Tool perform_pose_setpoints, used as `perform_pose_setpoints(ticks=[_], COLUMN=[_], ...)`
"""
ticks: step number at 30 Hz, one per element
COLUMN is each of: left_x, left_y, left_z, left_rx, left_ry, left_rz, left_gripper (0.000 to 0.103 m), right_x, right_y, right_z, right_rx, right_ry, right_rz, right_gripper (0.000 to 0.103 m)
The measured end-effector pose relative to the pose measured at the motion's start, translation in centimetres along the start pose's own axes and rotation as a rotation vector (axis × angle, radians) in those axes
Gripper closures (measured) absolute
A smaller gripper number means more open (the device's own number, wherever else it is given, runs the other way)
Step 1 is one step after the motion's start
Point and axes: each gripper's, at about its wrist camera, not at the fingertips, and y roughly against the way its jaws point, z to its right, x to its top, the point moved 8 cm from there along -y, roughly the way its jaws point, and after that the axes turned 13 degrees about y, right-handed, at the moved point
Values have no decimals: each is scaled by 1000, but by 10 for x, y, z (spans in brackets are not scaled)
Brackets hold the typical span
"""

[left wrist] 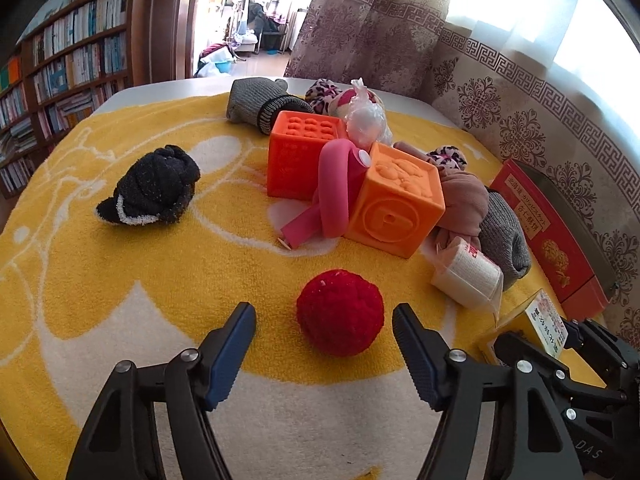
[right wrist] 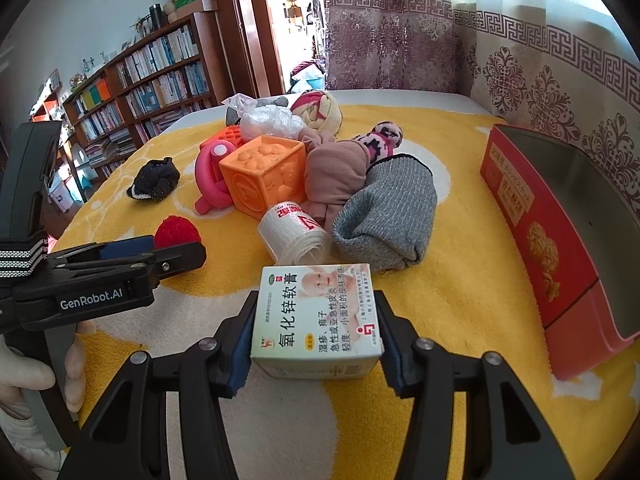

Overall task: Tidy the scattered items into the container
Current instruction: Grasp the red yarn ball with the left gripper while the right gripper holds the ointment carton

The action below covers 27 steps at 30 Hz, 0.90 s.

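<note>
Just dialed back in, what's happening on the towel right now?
A person is tidying with a tool in each hand. The right tool is shut on a small medicine box, low over the yellow towel, with the open red tin to its right. The left tool is open, its fingers either side of a red pompom but not yet closed. The blocks, socks and bandage roll lie piled behind.

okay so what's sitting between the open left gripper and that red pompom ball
Nothing. In the left wrist view, only bare yellow towel separates the left gripper from the red pompom ball, which sits just ahead, between its fingers.
</note>
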Motion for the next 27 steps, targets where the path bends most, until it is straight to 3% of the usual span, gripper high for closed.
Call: perform_pose_setpoints(ticks=[1, 4, 14, 27], left_x=[-1, -1, 5, 6], left_y=[0, 1, 15, 20], left_z=[1, 4, 1, 1], left_rx=[-3, -4, 102, 118], left_ry=[-6, -13, -60, -68], left_rz=[-1, 4, 103, 128], left_gripper=[49, 64, 64, 64], right_x=[0, 0, 0, 0], right_y=[0, 1, 3, 6], right_z=[0, 0, 2, 2], right_rx=[2, 3, -3, -12], right_ry=[-2, -5, -7, -10], right_rz=[2, 7, 14, 20], right_gripper=[46, 46, 46, 46])
